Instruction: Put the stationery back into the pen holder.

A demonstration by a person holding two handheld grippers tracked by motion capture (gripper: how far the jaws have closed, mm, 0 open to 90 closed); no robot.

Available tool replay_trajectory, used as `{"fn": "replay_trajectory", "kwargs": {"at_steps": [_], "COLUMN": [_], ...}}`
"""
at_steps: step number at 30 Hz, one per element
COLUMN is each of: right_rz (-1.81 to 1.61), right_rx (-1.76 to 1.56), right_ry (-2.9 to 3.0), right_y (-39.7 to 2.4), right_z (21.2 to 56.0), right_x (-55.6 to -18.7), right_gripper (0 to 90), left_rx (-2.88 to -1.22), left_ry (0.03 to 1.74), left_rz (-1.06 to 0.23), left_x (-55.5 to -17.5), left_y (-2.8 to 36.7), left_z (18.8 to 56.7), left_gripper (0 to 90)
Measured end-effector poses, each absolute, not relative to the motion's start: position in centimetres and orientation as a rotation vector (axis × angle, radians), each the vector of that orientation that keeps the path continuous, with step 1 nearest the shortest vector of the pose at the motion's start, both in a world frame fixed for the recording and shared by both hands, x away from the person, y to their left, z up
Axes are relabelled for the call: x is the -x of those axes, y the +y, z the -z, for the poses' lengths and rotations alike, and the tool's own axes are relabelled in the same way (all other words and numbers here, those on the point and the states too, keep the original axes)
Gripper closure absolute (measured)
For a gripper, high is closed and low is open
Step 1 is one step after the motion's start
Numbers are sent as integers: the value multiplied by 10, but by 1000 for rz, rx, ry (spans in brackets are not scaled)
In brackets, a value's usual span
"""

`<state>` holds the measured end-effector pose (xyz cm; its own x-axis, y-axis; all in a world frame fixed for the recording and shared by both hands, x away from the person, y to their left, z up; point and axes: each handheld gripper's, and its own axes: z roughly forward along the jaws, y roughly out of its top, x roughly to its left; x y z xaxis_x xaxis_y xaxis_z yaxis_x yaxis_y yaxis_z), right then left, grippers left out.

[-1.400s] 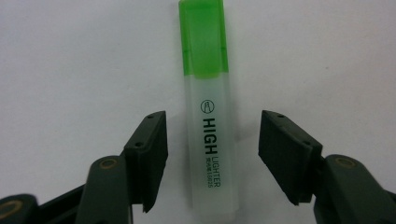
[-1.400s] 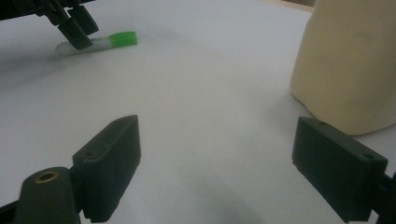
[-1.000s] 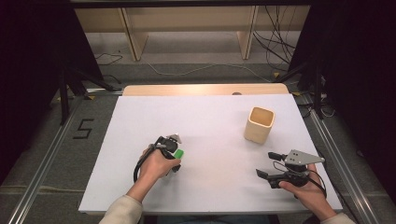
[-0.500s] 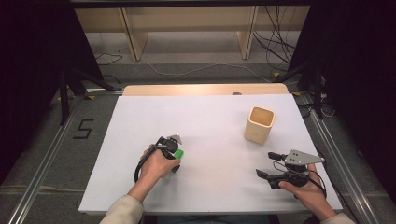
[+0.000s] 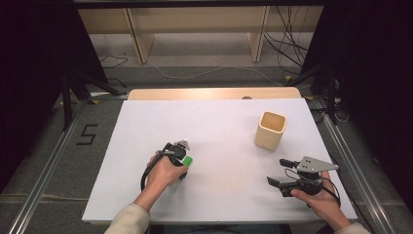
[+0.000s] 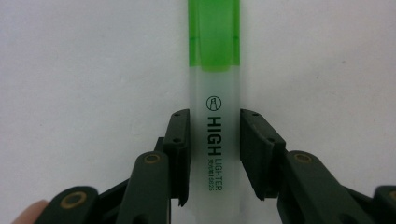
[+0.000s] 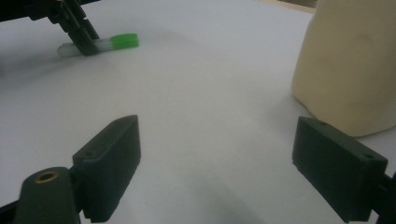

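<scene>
A highlighter [image 6: 215, 70] with a green cap and a clear barrel lies flat on the white table [image 5: 219, 122]. Its green cap [image 5: 187, 160] shows beside the person's left hand in the high view. My left gripper [image 6: 215, 116] points down over it. Its jaws have just been closing and now stand against both sides of the printed barrel. From the right gripper view the same highlighter [image 7: 100, 43] lies far off under the left gripper [image 7: 77, 28]. My right gripper [image 5: 274, 170] rests near the table's front right, open with nothing between its jaws [image 7: 217, 149].
A cream square cup [image 5: 270, 130] stands upright at the right of the table, just beyond the right gripper, and shows large in the right gripper view [image 7: 350, 65]. The table's wooden far edge [image 5: 214, 93] borders the floor, with shelf legs and cables behind.
</scene>
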<state>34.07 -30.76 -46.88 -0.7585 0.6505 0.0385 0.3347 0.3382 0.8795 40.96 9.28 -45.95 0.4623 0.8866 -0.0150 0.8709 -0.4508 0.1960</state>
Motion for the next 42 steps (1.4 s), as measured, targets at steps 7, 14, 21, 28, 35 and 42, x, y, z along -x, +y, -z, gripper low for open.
{"fn": "replay_trajectory", "kwargs": {"at_steps": [7,14,21,28,35,42], "right_rz": [-1390,-1391,-1392,-1392,-1393,-1395], "right_rx": [-878,-881,-880,-880,-878,-877], "right_ry": [2287,2287,2287,2286,2285,2283], "right_y": [-307,-307,-307,-307,-307,-308], "right_z": [469,468,468,468,468,468], "right_x": [-340,-340,-340,-340,-340,-340], "right_gripper": [160,161,160,161,160,160], "left_rx": [-2528,-2513,-2509,-2463,-2432,-2397], "left_ry": [1547,1556,1530,1497,1437,1392], "left_rz": [-133,-131,-133,-166,-184,-221], "left_x": [-410,-410,-409,-408,-408,-408], "left_y": [93,93,92,92,93,94], "left_z": [459,459,458,454,450,448], "left_gripper": [660,661,661,661,661,662]}}
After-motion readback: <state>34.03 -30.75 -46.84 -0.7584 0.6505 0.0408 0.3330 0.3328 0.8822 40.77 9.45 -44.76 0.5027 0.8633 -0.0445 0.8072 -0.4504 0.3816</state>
